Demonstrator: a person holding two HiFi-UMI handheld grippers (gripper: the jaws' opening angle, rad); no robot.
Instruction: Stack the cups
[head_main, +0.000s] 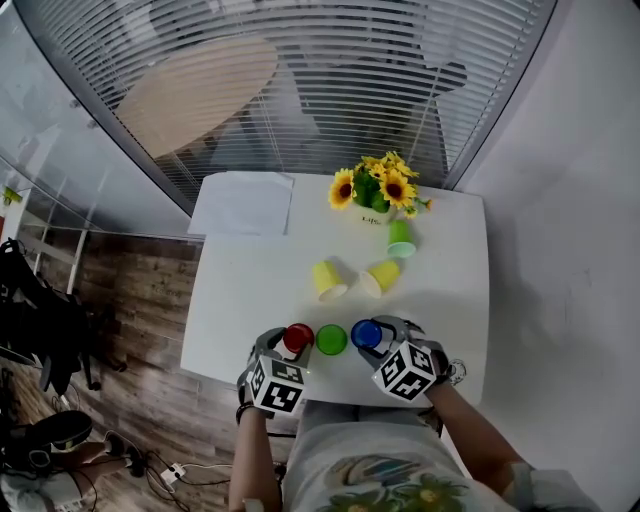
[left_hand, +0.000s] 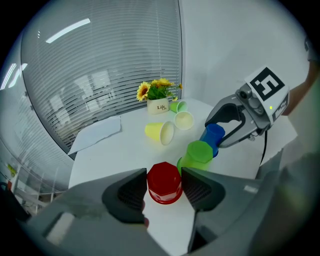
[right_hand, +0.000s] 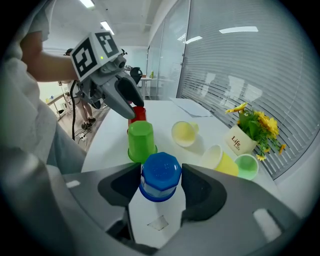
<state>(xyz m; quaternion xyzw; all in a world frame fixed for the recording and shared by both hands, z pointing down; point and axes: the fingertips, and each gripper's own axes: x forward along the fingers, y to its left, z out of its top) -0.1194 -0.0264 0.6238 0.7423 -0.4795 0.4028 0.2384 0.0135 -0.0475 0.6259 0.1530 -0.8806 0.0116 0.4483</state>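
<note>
Three upside-down cups stand in a row near the table's front edge: red (head_main: 297, 338), green (head_main: 331, 340) and blue (head_main: 366, 333). My left gripper (head_main: 296, 343) is shut on the red cup (left_hand: 164, 182), with both pads pressed against its sides. My right gripper (head_main: 368, 337) is shut on the blue cup (right_hand: 160, 176), which fills the space between its jaws. The green cup (left_hand: 199, 155) stands untouched between them. Two yellow cups (head_main: 328, 279) (head_main: 381, 277) and a light green cup (head_main: 401, 239) lie on their sides further back.
A pot of sunflowers (head_main: 380, 187) stands at the back of the white table (head_main: 250, 300), with a sheet of paper (head_main: 243, 203) at the back left. Glass walls with blinds rise behind the table. Cables lie on the wooden floor to the left.
</note>
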